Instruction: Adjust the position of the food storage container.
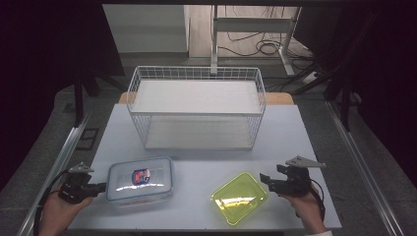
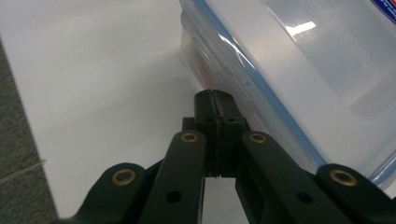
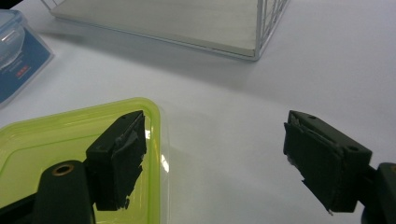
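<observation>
A clear plastic box (image 1: 140, 179) with a blue-edged lid and a red and blue label lies at the front left of the white table. My left gripper (image 1: 102, 187) is shut, with its tips (image 2: 215, 99) against the box's (image 2: 289, 70) left side and nothing between them. A yellow-green shallow lid (image 1: 239, 198) lies at the front right. My right gripper (image 1: 266, 180) stands open just right of it. In the right gripper view, one pad (image 3: 122, 154) hangs over the yellow-green lid's (image 3: 42, 140) edge, and the gripper (image 3: 212, 126) holds nothing.
A white wire basket (image 1: 196, 73) with two flat shelves stands at the middle back of the table (image 1: 295, 147); its corner (image 3: 261, 28) shows beyond my right gripper. Metal rails run along both table sides. Cables and desk legs lie on the floor behind.
</observation>
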